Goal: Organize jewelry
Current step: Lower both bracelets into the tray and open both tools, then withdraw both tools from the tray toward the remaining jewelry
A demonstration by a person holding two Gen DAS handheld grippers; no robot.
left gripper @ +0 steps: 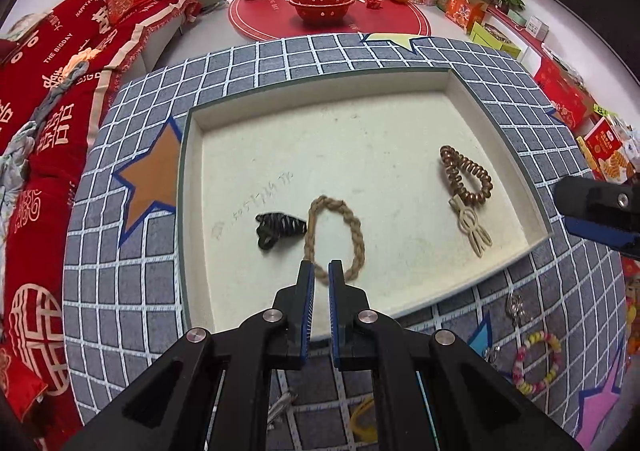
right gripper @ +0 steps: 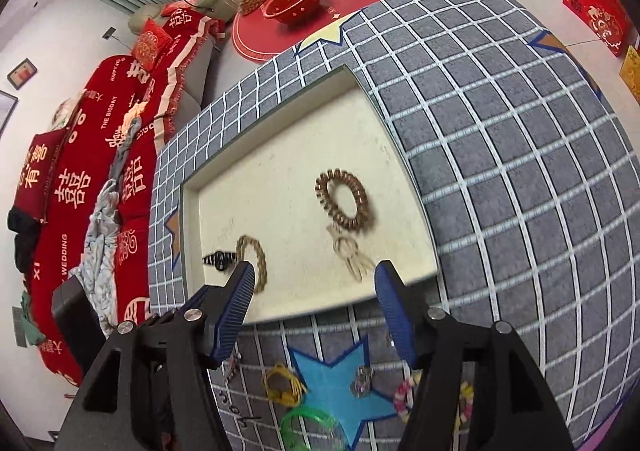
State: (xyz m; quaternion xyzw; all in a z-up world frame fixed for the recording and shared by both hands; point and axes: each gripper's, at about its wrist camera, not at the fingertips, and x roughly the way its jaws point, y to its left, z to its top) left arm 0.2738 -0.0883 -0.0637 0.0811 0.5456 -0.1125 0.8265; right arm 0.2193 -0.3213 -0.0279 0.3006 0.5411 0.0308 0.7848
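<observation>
A cream tray (left gripper: 400, 89) sits on the grey grid-patterned table; it also shows in the right wrist view (right gripper: 280, 123). In it lie a braided tan ring (left gripper: 352, 227), a black claw clip (left gripper: 278, 229), a brown spiral hair tie (left gripper: 466, 175) and a beige hair clip (left gripper: 472, 227). My left gripper (left gripper: 321, 277) is nearly shut with a narrow gap, over the tan ring's near edge; I cannot tell whether it grips it. My right gripper (right gripper: 314, 285) is open and empty, above the tray's near rim, with the beige clip (right gripper: 352, 255) and spiral tie (right gripper: 344, 203) ahead.
Loose jewelry lies on the table in front of the tray: a bead bracelet (left gripper: 536, 363), a yellow piece (right gripper: 282, 385), a green bangle (right gripper: 308, 427), a silver piece (right gripper: 362, 381). A red sofa (left gripper: 52, 111) stands to the left. A red round table with a bowl (left gripper: 320, 5) stands beyond.
</observation>
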